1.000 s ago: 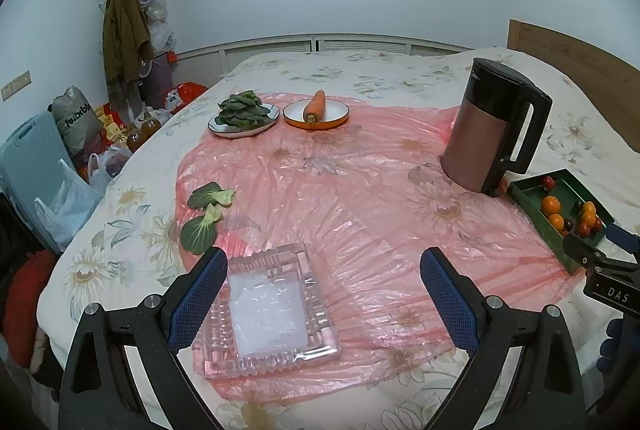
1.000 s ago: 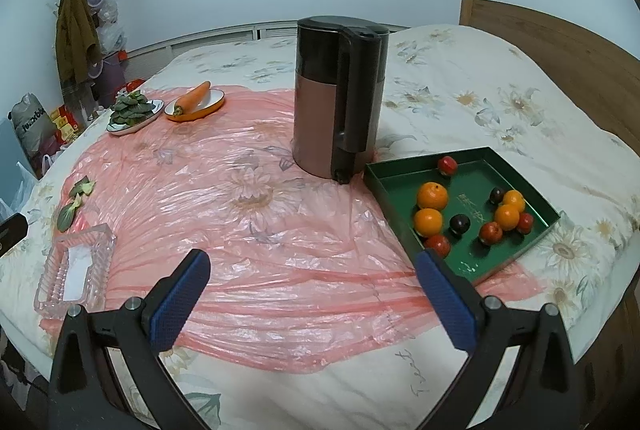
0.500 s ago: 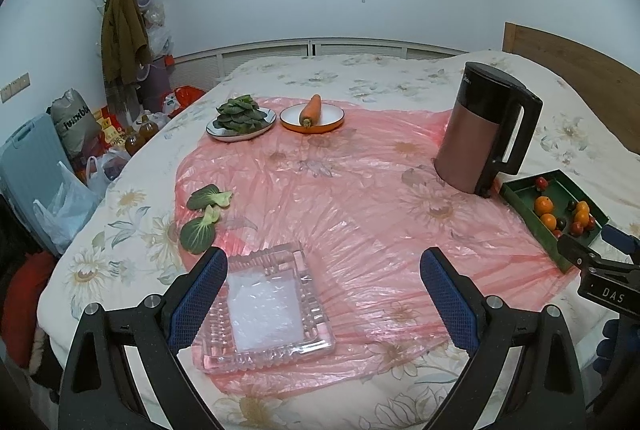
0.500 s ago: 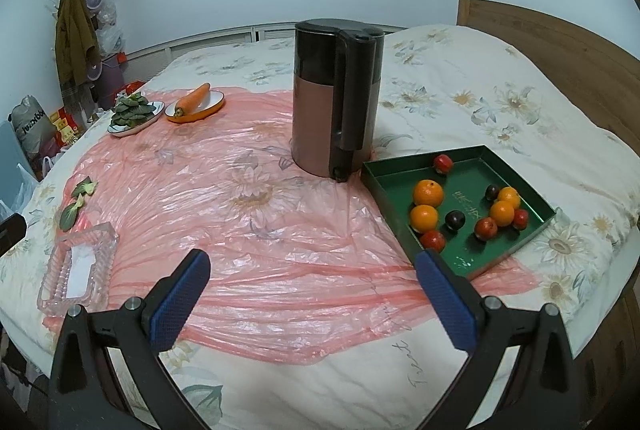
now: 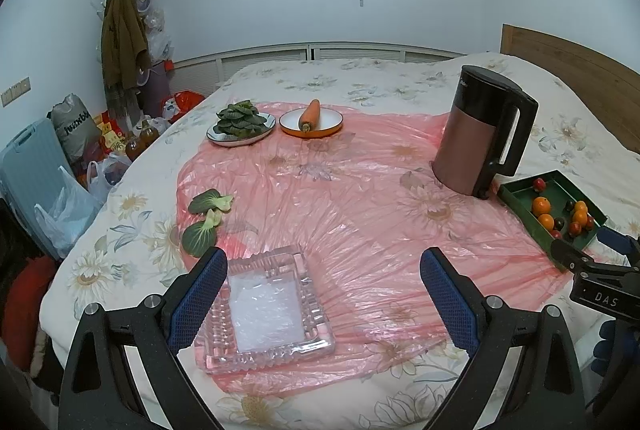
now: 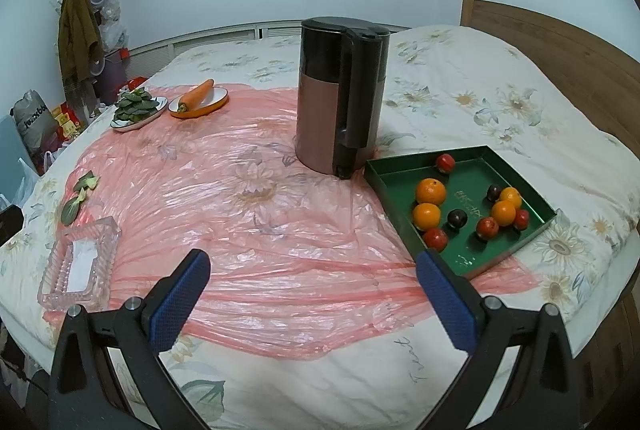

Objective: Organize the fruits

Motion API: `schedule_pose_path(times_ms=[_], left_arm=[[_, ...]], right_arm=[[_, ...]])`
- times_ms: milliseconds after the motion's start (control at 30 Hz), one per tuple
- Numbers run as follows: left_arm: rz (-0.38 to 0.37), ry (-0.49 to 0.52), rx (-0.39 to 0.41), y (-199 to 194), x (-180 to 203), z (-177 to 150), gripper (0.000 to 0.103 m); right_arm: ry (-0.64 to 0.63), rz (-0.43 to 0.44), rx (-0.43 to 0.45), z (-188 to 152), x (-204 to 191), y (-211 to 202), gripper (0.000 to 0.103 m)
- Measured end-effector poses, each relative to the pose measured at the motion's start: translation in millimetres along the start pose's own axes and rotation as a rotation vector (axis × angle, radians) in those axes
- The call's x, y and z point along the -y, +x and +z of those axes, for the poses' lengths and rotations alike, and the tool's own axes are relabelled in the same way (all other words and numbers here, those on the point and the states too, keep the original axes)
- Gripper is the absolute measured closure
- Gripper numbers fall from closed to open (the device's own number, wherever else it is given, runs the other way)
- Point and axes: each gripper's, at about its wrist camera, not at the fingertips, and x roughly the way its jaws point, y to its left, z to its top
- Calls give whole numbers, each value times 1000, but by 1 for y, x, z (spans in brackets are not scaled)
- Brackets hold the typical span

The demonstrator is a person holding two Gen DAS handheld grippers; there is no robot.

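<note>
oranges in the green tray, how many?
4, all in the green tray: two touching near the left wall, orange above orange; two more touching at the right, orange and orange. None appears hidden.

Kettle (image 6: 340, 94), carrot (image 5: 311, 114), perhaps ashtray (image 5: 266, 304).

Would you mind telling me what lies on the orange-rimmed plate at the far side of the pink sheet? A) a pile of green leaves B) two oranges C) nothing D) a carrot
D: a single carrot lies across the orange-rimmed plate, while the green leaves sit on the separate plate beside it, and the oranges are in the green tray.
</note>
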Motion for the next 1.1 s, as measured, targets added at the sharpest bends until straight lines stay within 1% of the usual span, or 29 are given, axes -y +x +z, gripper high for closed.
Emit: schedule_pose_path(times_ms=[600,1100], left_arm=[[-4,6,6,-3,1,1,8],[2,4,1,5,0,-2,8]], right_arm=[[-11,5,-12,-2,-4,4,0],[-19,-2,-18,-4,-6,13,0]])
